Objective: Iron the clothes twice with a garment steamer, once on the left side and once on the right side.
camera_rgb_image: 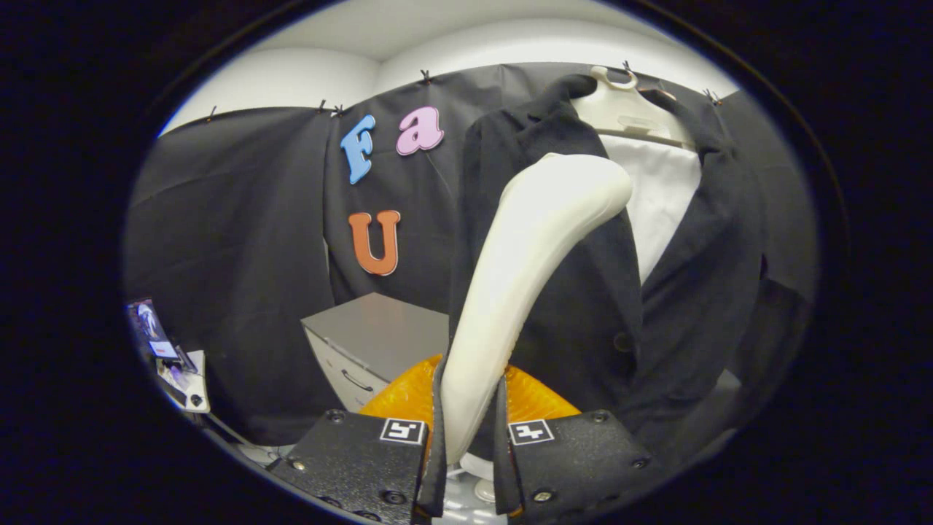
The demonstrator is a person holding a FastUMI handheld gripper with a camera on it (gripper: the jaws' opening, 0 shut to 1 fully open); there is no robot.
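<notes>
A white garment steamer (525, 270) rises between my fingers, and my gripper (469, 415) is shut on its handle. Its curved head leans against the left front panel of a black jacket (583, 292), high up near the lapel. The jacket hangs on a white hanger (627, 109) over a white shirt (656, 197). A dark button (622, 341) sits on the jacket lower down, to the right of the steamer.
A grey drawer cabinet (372, 335) stands to the left of the jacket, beyond my fingers. A small device with a screen (164, 350) sits on a stand further left. Black cloth walls the booth behind everything.
</notes>
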